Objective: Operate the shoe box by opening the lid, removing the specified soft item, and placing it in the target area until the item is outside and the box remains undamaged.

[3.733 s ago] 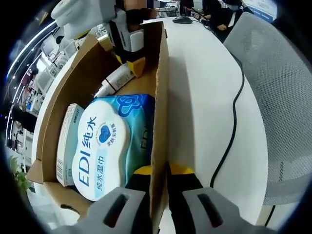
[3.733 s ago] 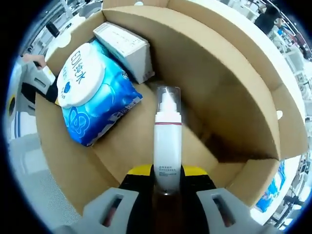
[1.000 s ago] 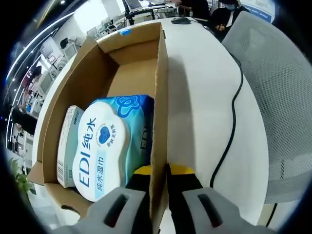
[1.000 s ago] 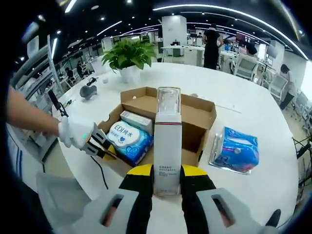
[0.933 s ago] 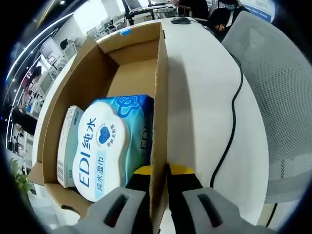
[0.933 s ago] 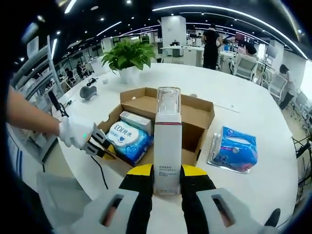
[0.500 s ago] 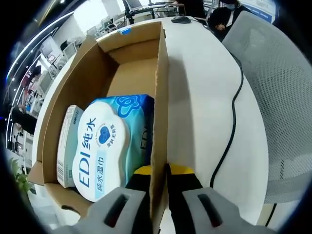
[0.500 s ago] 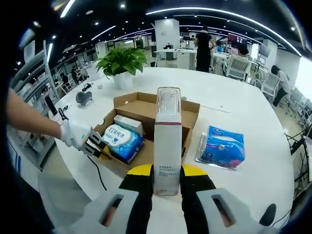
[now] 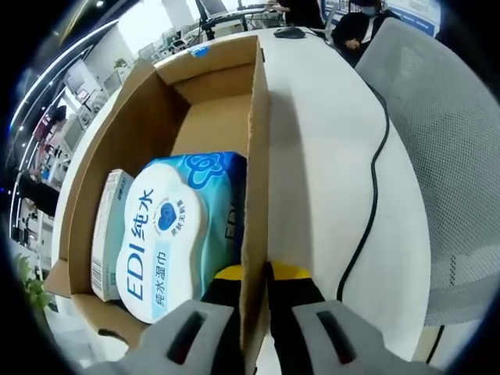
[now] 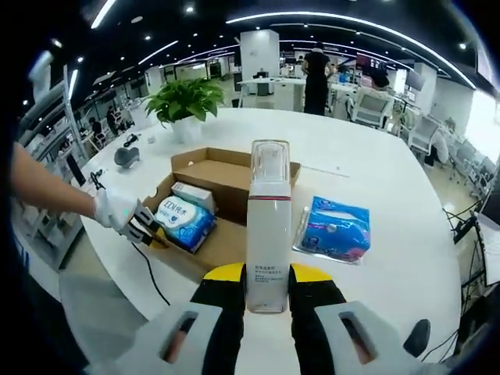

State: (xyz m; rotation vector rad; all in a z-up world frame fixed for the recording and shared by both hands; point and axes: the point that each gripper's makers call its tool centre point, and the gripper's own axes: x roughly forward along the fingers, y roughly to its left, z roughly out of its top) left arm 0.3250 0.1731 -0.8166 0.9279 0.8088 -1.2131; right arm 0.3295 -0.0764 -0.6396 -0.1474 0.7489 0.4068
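The round white table carries everything, and on it, at about ten o'clock from the middle of the right gripper view, sits the open cardboard shoe box with no lid over it. In the left gripper view the box runs from six o'clock up toward twelve, and a blue-and-white pack of wet wipes lies inside it at about eight o'clock, beside a slim white carton against the far wall. A second blue soft pack already lies on the table just beside the box, at about three o'clock from it. The left tongs are pinched narrow on the box's near side wall, one jaw inside and one outside, with a black cable trailing over the table at three o'clock. The right tongs are closed on a tall white pump bottle, held upright and clear of the box. The step in hand appears to be carrying the bottle to a resting place on the table. To do it well, the bottle should go down upright on bare table apart from the soft pack, base flat before the jaws ease, while the left tongs hold the wall gently enough not to crease the cardboard.
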